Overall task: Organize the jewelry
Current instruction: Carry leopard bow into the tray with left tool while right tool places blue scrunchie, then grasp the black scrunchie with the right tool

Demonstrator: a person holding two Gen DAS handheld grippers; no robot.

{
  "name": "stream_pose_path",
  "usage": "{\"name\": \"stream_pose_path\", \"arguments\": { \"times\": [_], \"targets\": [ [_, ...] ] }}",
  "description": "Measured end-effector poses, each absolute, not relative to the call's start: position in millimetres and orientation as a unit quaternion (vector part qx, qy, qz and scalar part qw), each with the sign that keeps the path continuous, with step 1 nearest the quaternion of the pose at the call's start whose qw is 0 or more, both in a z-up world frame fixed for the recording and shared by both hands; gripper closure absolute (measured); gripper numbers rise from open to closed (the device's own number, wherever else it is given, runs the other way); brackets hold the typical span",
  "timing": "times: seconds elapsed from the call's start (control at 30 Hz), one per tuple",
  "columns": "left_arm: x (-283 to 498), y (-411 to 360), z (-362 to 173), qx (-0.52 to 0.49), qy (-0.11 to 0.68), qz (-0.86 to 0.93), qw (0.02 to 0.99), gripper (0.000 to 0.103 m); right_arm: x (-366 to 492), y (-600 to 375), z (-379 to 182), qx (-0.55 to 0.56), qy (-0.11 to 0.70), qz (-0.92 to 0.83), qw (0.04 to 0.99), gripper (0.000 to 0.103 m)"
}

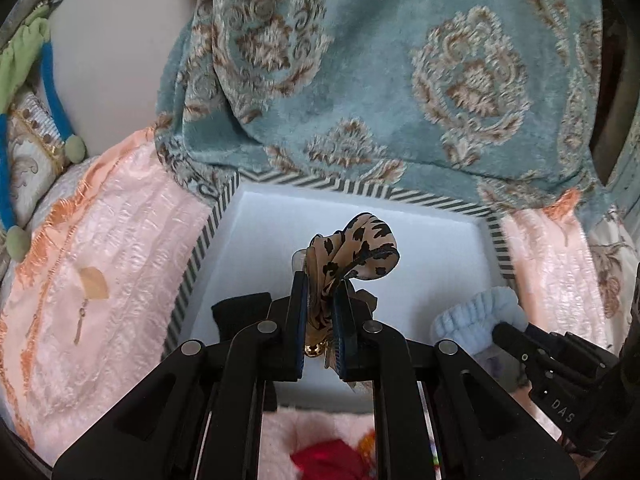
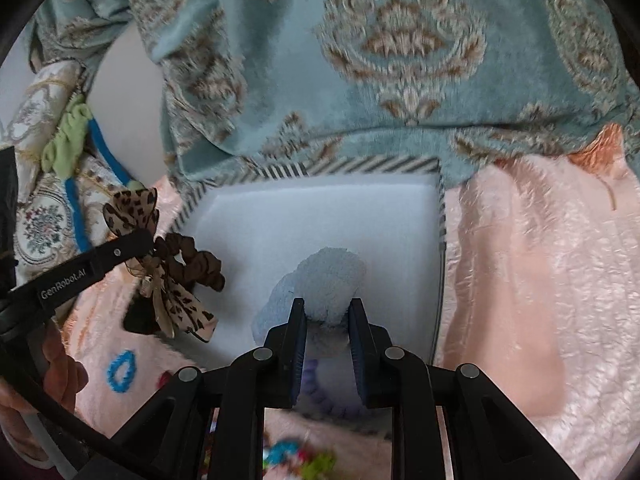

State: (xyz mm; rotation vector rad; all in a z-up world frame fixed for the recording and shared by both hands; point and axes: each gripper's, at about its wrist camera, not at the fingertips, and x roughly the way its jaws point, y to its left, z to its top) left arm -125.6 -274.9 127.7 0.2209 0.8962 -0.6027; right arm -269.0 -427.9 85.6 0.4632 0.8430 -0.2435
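Note:
A white box with a striped rim (image 1: 204, 248) lies on pink bedding; it also shows in the right wrist view (image 2: 442, 216). My left gripper (image 1: 320, 284) is shut on a leopard-print bow scrunchie (image 1: 360, 254) and holds it above the box's near left part; from the right wrist view the bow (image 2: 132, 208) hangs at the box's left edge with a brown scrunchie (image 2: 192, 260) below it. My right gripper (image 2: 327, 308) is shut on a fluffy light-blue scrunchie (image 2: 328, 276) over the box floor, seen at right in the left view (image 1: 476, 312).
A teal patterned blanket (image 1: 360, 80) is bunched behind the box. Gold earrings (image 1: 80, 320) lie on the pink cloth (image 1: 120, 260) to the left. A blue and green headband (image 1: 52, 80) lies far left. A small blue scrunchie (image 2: 120, 370) and a purple one (image 2: 324, 396) lie near the front.

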Motion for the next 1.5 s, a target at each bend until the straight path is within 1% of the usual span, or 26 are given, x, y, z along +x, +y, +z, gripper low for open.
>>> {"name": "stream_pose_path", "arguments": {
  "times": [0.13, 0.17, 0.2, 0.23, 0.27, 0.3, 0.37, 0.5, 0.63, 0.7, 0.73, 0.77, 1.17, 1.5],
  "targets": [
    [-118.9, -279.1, 104.0, 0.114, 0.438, -0.275, 0.848, 0.093, -263.1, -430.4, 70.1, 0.213, 0.420, -0.128, 0.873, 0.083],
    [-117.5, -279.8, 97.6, 0.119, 0.439, -0.271, 0.848, 0.093, -263.0, -430.9, 68.3, 0.208, 0.422, -0.133, 0.872, 0.074],
    [-116.1, -280.1, 94.0, 0.120, 0.441, -0.269, 0.848, 0.091, -262.8, -431.3, 67.8, 0.204, 0.424, -0.138, 0.872, 0.069],
    [-114.8, -279.1, 91.8, 0.119, 0.443, -0.267, 0.848, 0.089, -262.8, -432.2, 67.7, 0.199, 0.426, -0.145, 0.871, 0.058],
    [-114.2, -278.6, 91.0, 0.118, 0.445, -0.266, 0.847, 0.081, -264.5, -432.2, 69.4, 0.193, 0.425, -0.152, 0.871, 0.057],
    [-113.8, -276.4, 91.1, 0.115, 0.447, -0.265, 0.847, 0.068, -265.7, -432.6, 71.0, 0.192, 0.423, -0.153, 0.873, 0.057],
    [-115.9, -267.9, 96.6, 0.098, 0.444, -0.272, 0.848, 0.056, -272.0, -432.0, 77.7, 0.195, 0.415, -0.153, 0.875, 0.056],
    [-129.6, -253.0, 114.3, 0.096, 0.428, -0.275, 0.855, 0.050, -284.1, -426.4, 91.8, 0.202, 0.403, -0.151, 0.880, 0.056],
    [-148.8, -237.0, 127.8, 0.099, 0.422, -0.274, 0.858, 0.050, -300.8, -409.2, 107.3, 0.202, 0.391, -0.145, 0.886, 0.055],
    [-160.2, -227.5, 133.1, 0.099, 0.417, -0.273, 0.861, 0.050, -307.7, -398.1, 114.2, 0.194, 0.389, -0.147, 0.888, 0.049],
    [-164.1, -224.3, 134.6, 0.100, 0.416, -0.271, 0.862, 0.050, -310.5, -393.4, 117.0, 0.191, 0.388, -0.148, 0.890, 0.043],
    [-170.2, -219.8, 136.9, 0.101, 0.414, -0.270, 0.864, 0.050, -316.0, -386.2, 121.9, 0.186, 0.383, -0.150, 0.892, 0.041],
    [-240.4, -171.8, 163.5, 0.110, 0.380, -0.267, 0.879, 0.050, -358.9, -336.8, 153.5, 0.170, 0.367, -0.150, 0.902, 0.040],
    [-275.4, -145.7, 178.0, 0.113, 0.367, -0.267, 0.884, 0.050, -386.7, -310.7, 172.5, 0.164, 0.362, -0.147, 0.906, 0.040]
  ]
}}
